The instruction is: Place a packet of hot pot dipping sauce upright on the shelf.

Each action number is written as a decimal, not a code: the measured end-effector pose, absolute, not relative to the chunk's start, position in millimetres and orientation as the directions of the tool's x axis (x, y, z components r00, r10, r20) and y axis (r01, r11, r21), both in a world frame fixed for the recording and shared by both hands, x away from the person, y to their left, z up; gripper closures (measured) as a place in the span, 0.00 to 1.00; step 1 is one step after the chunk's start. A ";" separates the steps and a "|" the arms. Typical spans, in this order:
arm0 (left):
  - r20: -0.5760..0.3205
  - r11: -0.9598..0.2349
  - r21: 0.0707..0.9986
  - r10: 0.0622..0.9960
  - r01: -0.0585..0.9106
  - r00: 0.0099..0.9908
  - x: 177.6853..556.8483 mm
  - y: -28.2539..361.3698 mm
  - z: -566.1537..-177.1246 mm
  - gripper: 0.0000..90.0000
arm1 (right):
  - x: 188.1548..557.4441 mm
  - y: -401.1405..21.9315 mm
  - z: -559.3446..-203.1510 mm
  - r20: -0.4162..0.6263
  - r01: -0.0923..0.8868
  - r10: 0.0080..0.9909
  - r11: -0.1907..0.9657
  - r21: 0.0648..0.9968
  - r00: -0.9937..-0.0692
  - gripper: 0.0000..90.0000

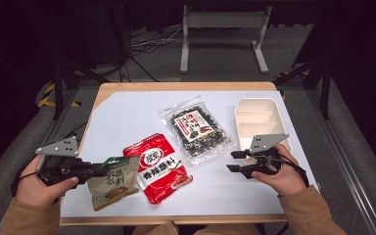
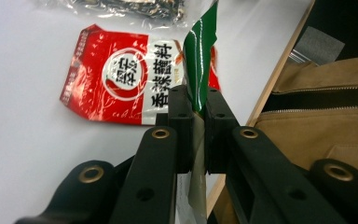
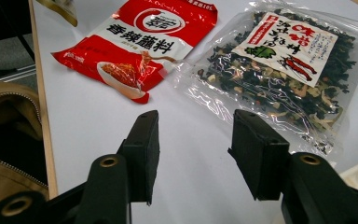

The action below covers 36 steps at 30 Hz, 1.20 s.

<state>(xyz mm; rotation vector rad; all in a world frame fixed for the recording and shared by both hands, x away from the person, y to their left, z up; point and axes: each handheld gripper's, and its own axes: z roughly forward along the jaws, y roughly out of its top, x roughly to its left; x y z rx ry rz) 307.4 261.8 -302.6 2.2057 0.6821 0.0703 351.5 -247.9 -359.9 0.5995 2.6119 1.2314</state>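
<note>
left gripper [image 1: 99, 169]: clamped tight on the green top edge of the tan packet [image 1: 113, 183], down at the near-left part of the table [image 1: 127, 110]. In the left gripper view you can see the green strip [image 2: 200, 65] pinched flat between the two black jaws.
tan packet: looks like it's hanging off the grip a bit, lower end on or just above the white surface, right edge just beside the red packet [image 1: 157, 168]. Can't tell if it's fully off the table.
right gripper [image 1: 236, 161]: jaws standing apart with nothing between them, hovering over bare table near the right side, pointed toward the seaweed bag [image 1: 196, 128].
tray [image 1: 259, 120]: cream, compartments look empty, far right, well apart from the tan packet.
step: I'd call this the pick-up of the first packet.
next: my guess is it gets carried across to the tray. That means lifting it over the red packet and seaweed bag without dragging either. Thin edge grip, so it could swing or slip.
</note>
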 end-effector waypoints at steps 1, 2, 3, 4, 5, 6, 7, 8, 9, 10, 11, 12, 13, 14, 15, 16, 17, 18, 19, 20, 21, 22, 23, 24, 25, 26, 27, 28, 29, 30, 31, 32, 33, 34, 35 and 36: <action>-0.169 -0.527 0.724 0.490 0.445 0.855 308.0 258.1 -301.1 0.94 | 351.2 -247.2 -359.4 -0.001 0.274 0.434 0.571 0.774 -0.901 0.56; -0.165 -0.526 0.730 0.482 0.436 0.860 309.2 254.3 -299.9 0.94 | 350.4 -246.2 -358.2 -0.003 0.271 0.432 0.571 0.775 -0.902 0.56; -0.165 -0.522 0.737 0.477 0.429 0.863 310.6 251.2 -299.7 0.94 | 349.6 -244.8 -356.9 -0.005 0.265 0.427 0.571 0.777 -0.904 0.56; -0.166 -0.513 0.746 0.473 0.424 0.865 313.3 247.4 -300.4 0.94 | 348.8 -243.7 -355.7 -0.006 0.260 0.422 0.570 0.779 -0.906 0.56; -0.168 -0.510 0.749 0.473 0.424 0.865 314.8 244.8 -301.2 0.94 | 347.9 -242.2 -354.2 -0.010 0.253 0.418 0.569 0.782 -0.908 0.56; -0.168 -0.510 0.749 0.473 0.424 0.865 314.8 244.8 -301.2 0.94 | 347.9 -242.2 -354.2 -0.010 0.253 0.418 0.569 0.782 -0.908 0.56; -0.171 -0.503 0.757 0.463 0.416 0.870 317.5 240.4 -302.8 0.94 | 347.0 -241.3 -353.4 -0.009 0.253 0.417 0.568 0.783 -0.909 0.56; -0.173 -0.498 0.765 0.452 0.408 0.875 320.0 235.9 -304.0 0.94 | 346.0 -240.0 -352.2 -0.013 0.247 0.413 0.570 0.784 -0.911 0.56; -0.174 -0.495 0.768 0.448 0.406 0.877 321.5 232.3 -304.3 0.94 | 345.2 -238.9 -351.5 -0.016 0.241 0.407 0.572 0.784 -0.913 0.56; -0.171 -0.491 0.774 0.446 0.401 0.878 323.1 227.6 -304.4 0.94 | 344.5 -238.1 -351.1 -0.018 0.238 0.406 0.572 0.785 -0.914 0.56; -0.168 -0.490 0.779 0.438 0.391 0.883 324.6 223.9 -304.1 0.94 | 344.0 -237.3 -350.5 -0.021 0.234 0.404 0.572 0.786 -0.915 0.56; -0.166 -0.485 0.786 0.432 0.383 0.886 325.6 220.0 -304.0 0.94 | 343.5 -236.6 -350.2 -0.021 0.234 0.403 0.572 0.786 -0.915 0.56; -0.160 -0.483 0.792 0.426 0.374 0.890 326.8 216.7 -303.5 0.94 | 343.2 -235.9 -349.9 -0.017 0.233 0.399 0.569 0.789 -0.917 0.56; -0.162 -0.476 0.798 0.421 0.369 0.892 327.6 213.2 -303.3 0.94 | 342.6 -235.0 -349.3 -0.008 0.234 0.395 0.561 0.794 -0.919 0.56; -0.159 -0.473 0.804 0.412 0.360 0.897 329.0 210.1 -303.2 0.94 | 341.7 -233.9 -348.4 -0.006 0.231 0.391 0.555 0.799 -0.920 0.56; -0.161 -0.469 0.808 0.408 0.357 0.899 329.8 207.7 -303.3 0.94 | 340.9 -232.6 -347.4 -0.010 0.224 0.386 0.555 0.801 -0.922 0.56; -0.163 -0.459 0.816 0.402 0.352 0.901 331.6 201.8 -303.2 0.94 | 340.2 -231.4 -346.6 -0.012 0.220 0.383 0.555 0.803 -0.923 0.56; -0.163 -0.459 0.816 0.402 0.352 0.901 331.6 201.8 -303.2 0.94 | 340.2 -231.4 -346.6 -0.012 0.220 0.383 0.555 0.803 -0.923 0.56; -0.165 -0.456 0.818 0.396 0.350 0.903 332.9 197.1 -302.8 0.94 | 338.6 -228.1 -344.9 -0.014 0.211 0.376 0.550 0.808 -0.927 0.56; -0.160 -0.455 0.822 0.390 0.341 0.907 334.3 192.9 -302.4 0.94 | 337.8 -225.4 -343.8 -0.016 0.205 0.370 0.547 0.812 -0.929 0.56; -0.161 -0.451 0.827 0.384 0.337 0.909 335.2 188.3 -302.1 0.94 | 337.4 -223.1 -342.9 -0.020 0.198 0.366 0.547 0.813 -0.930 0.56; -0.155 -0.450 0.832 0.374 0.325 0.915 336.4 183.8 -301.7 0.94 | 337.0 -220.6 -342.1 -0.022 0.193 0.363 0.545 0.816 -0.932 0.56; -0.150 -0.449 0.837 0.362 0.313 0.920 337.6 177.9 -301.2 0.94 | 336.8 -218.4 -341.2 -0.026 0.187 0.359 0.546 0.817 -0.933 0.56; -0.146 -0.448 0.841 0.354 0.305 0.924 338.6 172.4 -300.8 0.94 | 336.8 -215.5 -340.2 -0.026 0.181 0.354 0.539 0.822 -0.935 0.56; -0.143 -0.449 0.843 0.343 0.296 0.928 339.9 168.0 -300.8 0.94 | 337.2 -212.9 -339.4 -0.024 0.177 0.349 0.533 0.827 -0.937 0.56; -0.146 -0.449 0.844 0.334 0.294 0.931 340.6 163.7 -300.8 0.94 | 337.4 -210.7 -338.8 -0.021 0.176 0.346 0.529 0.830 -0.938 0.56; -0.142 -0.449 0.846 0.329 0.287 0.933 341.3 160.7 -300.9 0.94 | 337.7 -208.6 -338.3 -0.019 0.175 0.343 0.525 0.833 -0.939 0.55; -0.140 -0.450 0.847 0.322 0.281 0.936 342.1 156.7 -301.1 0.94 | 337.8 -207.1 -337.9 -0.019 0.174 0.342 0.523 0.834 -0.939 0.55; -0.137 -0.455 0.846 0.317 0.277 0.939 342.7 153.1 -301.2 0.94 | 338.1 -205.1 -337.5 -0.018 0.171 0.338 0.520 0.837 -0.941 0.55; -0.136 -0.455 0.848 0.306 0.271 0.942 343.3 148.1 -301.5 0.94 | 338.3 -203.4 -336.9 -0.021 0.168 0.337 0.521 0.837 -0.941 0.54; -0.136 -0.455 0.848 0.306 0.271 0.942 343.3 148.1 -301.5 0.94 | 338.3 -203.4 -336.9 -0.021 0.168 0.337 0.521 0.837 -0.941 0.54; -0.138 -0.457 0.848 0.297 0.268 0.945 343.6 145.1 -301.7 0.94 | 338.8 -200.9 -335.9 -0.026 0.161 0.334 0.520 0.839 -0.942 0.54; -0.139 -0.456 0.852 0.280 0.259 0.950 343.7 138.9 -302.7 0.94 | 339.8 -198.2 -334.1 -0.028 0.156 0.331 0.516 0.842 -0.943 0.54; -0.139 -0.456 0.852 0.280 0.259 0.950 343.7 138.9 -302.7 0.94 | 339.8 -198.2 -334.1 -0.028 0.156 0.331 0.516 0.842 -0.943 0.54; -0.131 -0.457 0.855 0.268 0.246 0.954 344.1 135.5 -303.1 0.94 | 340.6 -196.9 -333.1 -0.028 0.154 0.329 0.512 0.845 -0.944 0.54; -0.131 -0.455 0.857 0.260 0.241 0.957 344.1 132.9 -303.4 0.94 | 341.4 -194.9 -331.7 -0.027 0.151 0.326 0.508 0.848 -0.945 0.54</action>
